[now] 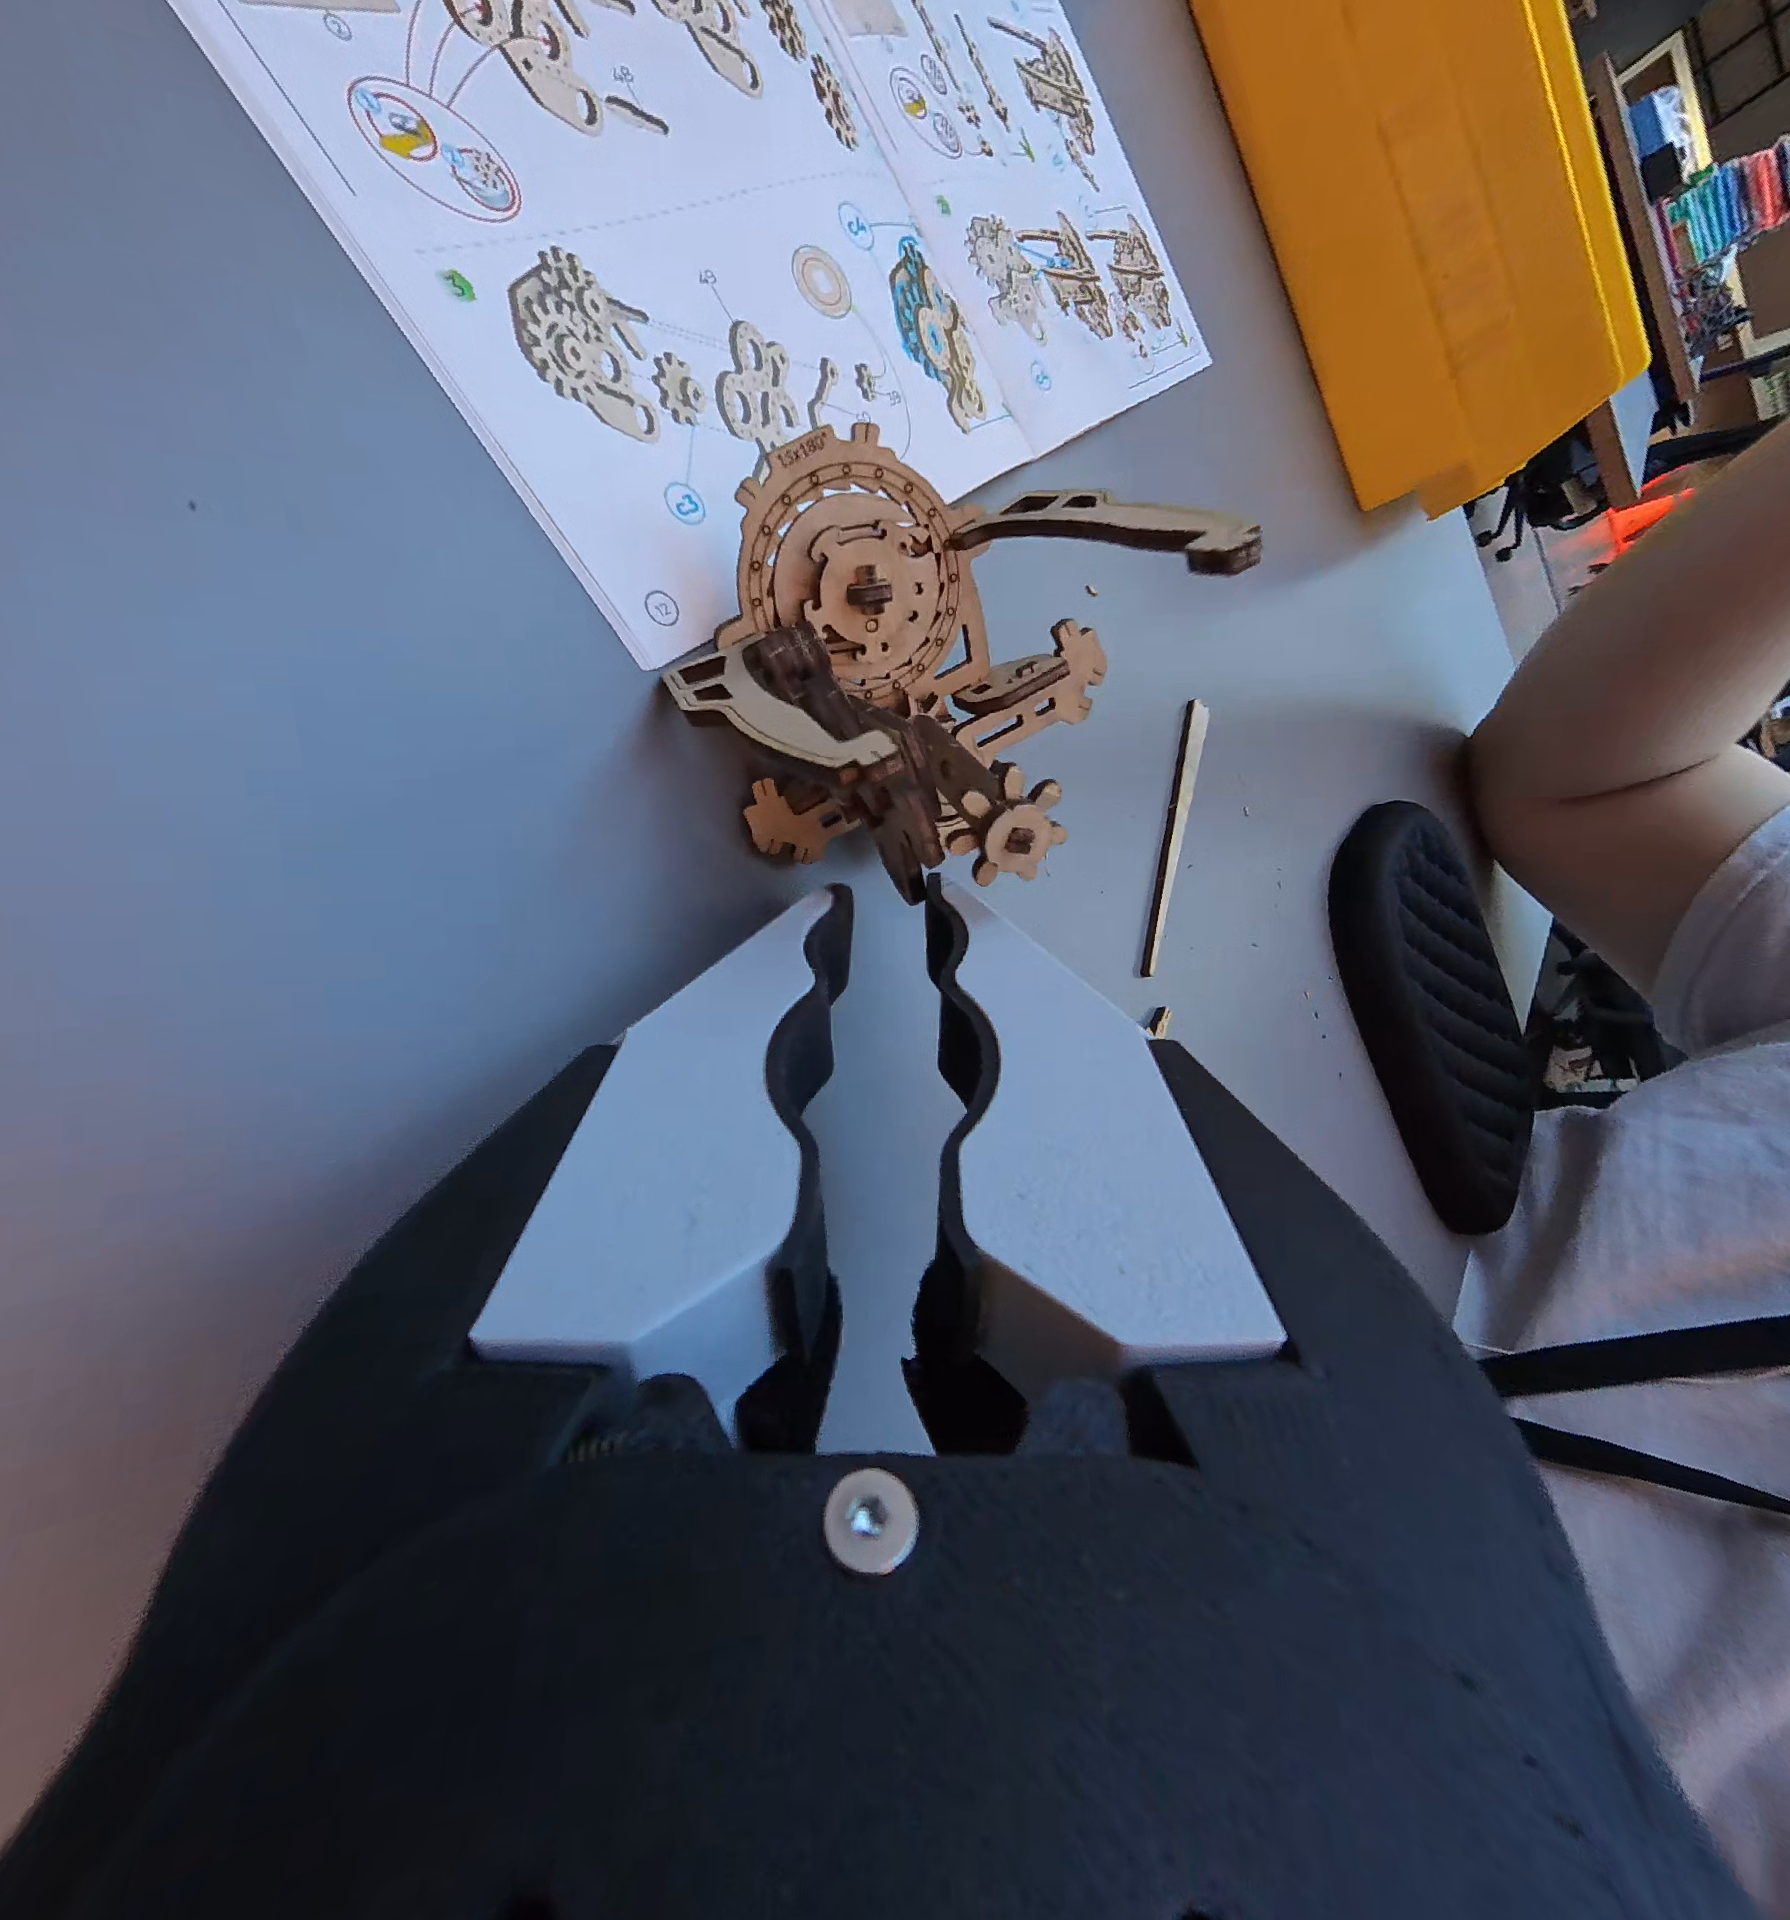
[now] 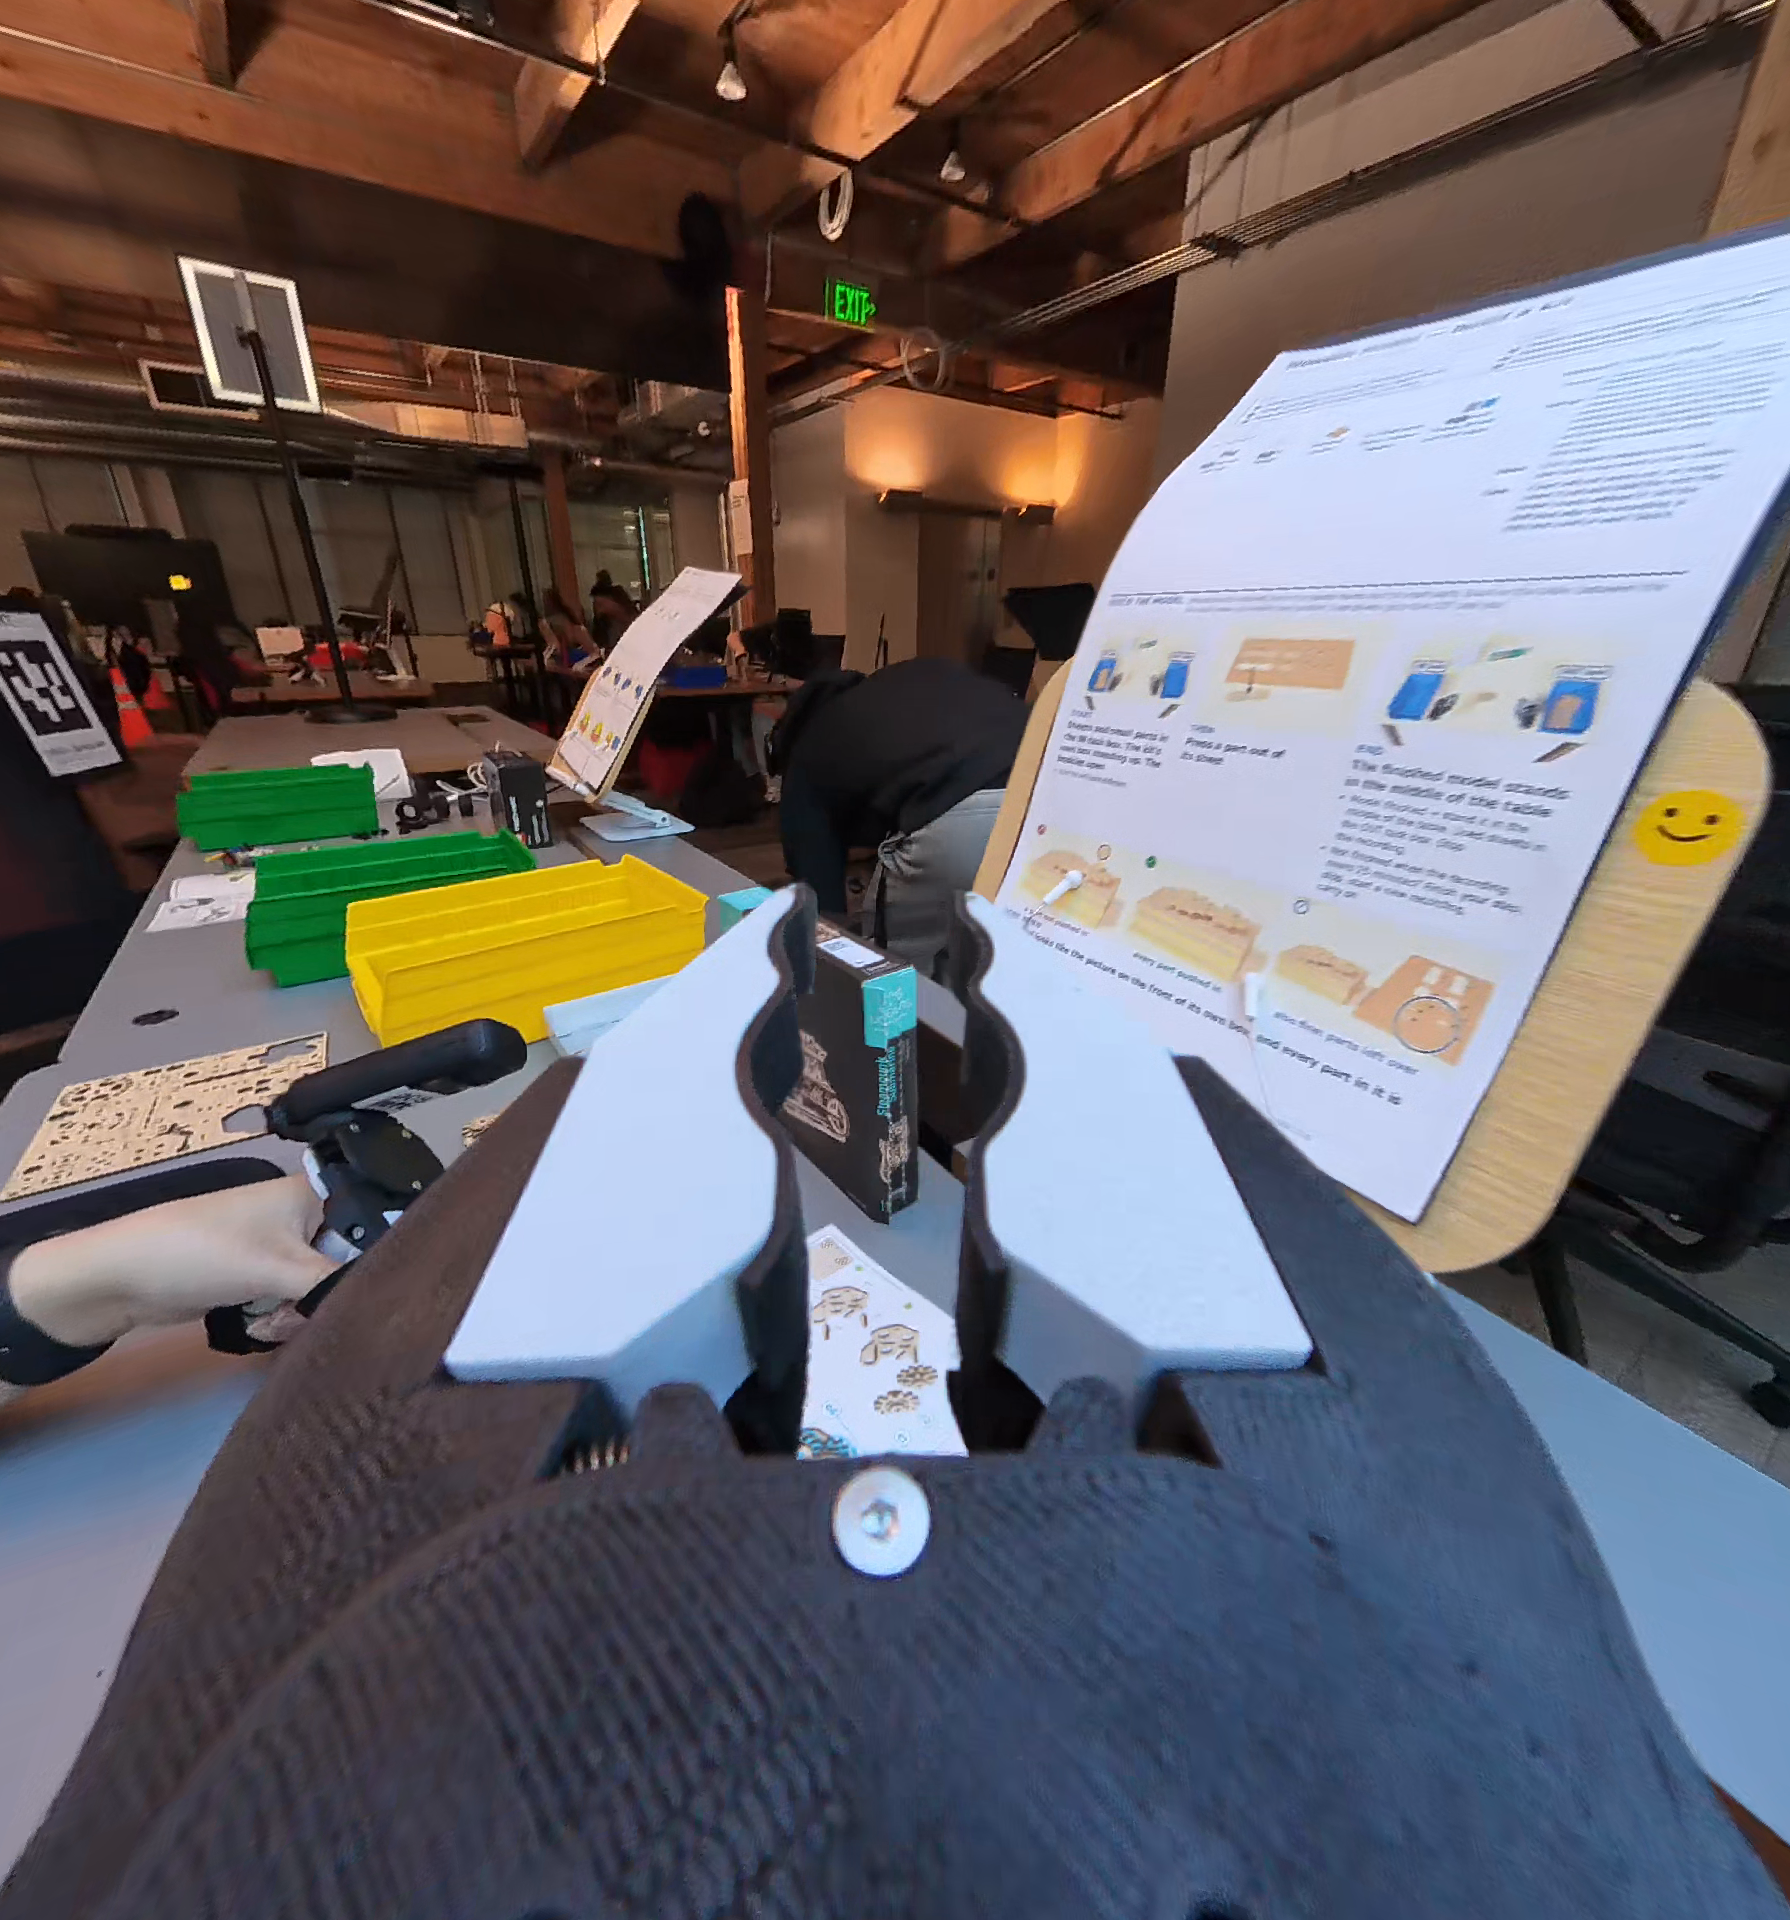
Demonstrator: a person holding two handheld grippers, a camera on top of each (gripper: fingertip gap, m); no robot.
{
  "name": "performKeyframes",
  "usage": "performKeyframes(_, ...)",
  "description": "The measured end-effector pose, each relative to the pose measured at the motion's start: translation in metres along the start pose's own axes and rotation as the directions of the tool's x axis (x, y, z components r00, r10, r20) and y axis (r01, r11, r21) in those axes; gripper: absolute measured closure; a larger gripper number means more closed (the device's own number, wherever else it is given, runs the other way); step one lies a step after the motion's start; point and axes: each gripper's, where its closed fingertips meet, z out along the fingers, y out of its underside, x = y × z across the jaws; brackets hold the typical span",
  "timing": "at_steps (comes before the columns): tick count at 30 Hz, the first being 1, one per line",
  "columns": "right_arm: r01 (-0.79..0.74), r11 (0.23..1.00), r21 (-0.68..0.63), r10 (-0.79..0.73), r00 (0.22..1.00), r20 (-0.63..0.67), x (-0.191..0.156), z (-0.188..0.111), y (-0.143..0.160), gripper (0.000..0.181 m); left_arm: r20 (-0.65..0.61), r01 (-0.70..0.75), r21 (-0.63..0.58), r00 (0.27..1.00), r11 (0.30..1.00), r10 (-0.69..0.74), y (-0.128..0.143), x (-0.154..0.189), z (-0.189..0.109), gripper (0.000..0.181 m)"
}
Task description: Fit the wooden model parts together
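A partly built wooden model (image 1: pixel 870 644) with a ringed disc, gears and curved arms lies on the grey table (image 1: pixel 247 727), at the edge of an open instruction booklet (image 1: pixel 714 260). My left gripper (image 1: pixel 886 891) is right in front of it, jaws a narrow gap apart. The model's dark lower end reaches my right fingertip (image 1: pixel 938 904), and bare table shows between the pads. My right gripper (image 2: pixel 880 914) is open and empty, raised above the table. It points at a dark kit box (image 2: pixel 860 1060). A hand holds the left gripper (image 2: pixel 392 1122) at the left of the right wrist view.
A thin wooden strip (image 1: pixel 1177 831) lies right of the model. A yellow bin (image 1: pixel 1410 229) stands beyond it. A person's arm (image 1: pixel 1649 675) and a black armrest (image 1: pixel 1431 1018) are at the right. A wooden parts sheet (image 2: pixel 164 1107), yellow (image 2: pixel 527 945) and green bins (image 2: pixel 382 894) and an instruction board (image 2: pixel 1390 779) also show. Left tips to right tips: about 35 centimeters. The black armrest (image 1: pixel 1431 1018) lies some 25 centimeters from my left tips, 40 centimeters from my right tips.
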Motion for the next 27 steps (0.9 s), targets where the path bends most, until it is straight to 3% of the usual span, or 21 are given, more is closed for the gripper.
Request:
performKeyframes(5, -0.012, 1.0, 0.018, 0.012, 1.0, -0.014, 0.013, -0.011, -0.015, 0.158, -0.067, 0.032, 0.01, 0.997, 0.999, -0.031, -0.001, 0.005, 0.001, 0.178)
performKeyframes(8, -0.031, 0.999, 0.018, 0.03, 0.999, 0.024, 0.004, -0.012, -0.018, 0.158, -0.083, 0.041, 0.01, 0.996, 0.999, -0.04, -0.002, 0.005, 0.0, 0.178)
performKeyframes(12, 0.052, 0.999, -0.018, -0.051, 0.999, 0.017, -0.005, -0.01, -0.015, 0.158, -0.142, 0.05, -0.005, 0.989, 0.999, -0.05, 0.0, 0.013, -0.001, 0.18)
performKeyframes(19, 0.205, 0.976, -0.071, -0.205, 0.979, 0.002, -0.016, -0.005, -0.007, 0.158, -0.173, -0.02, -0.078, 0.985, 0.997, 0.007, 0.01, 0.026, 0.001, 0.18)
performKeyframes(27, 0.191, 0.978, -0.082, -0.19, 0.982, 0.01, -0.014, -0.004, -0.003, 0.158, -0.179, -0.116, -0.176, 0.98, 0.978, 0.084, 0.028, 0.036, 0.008, 0.18)
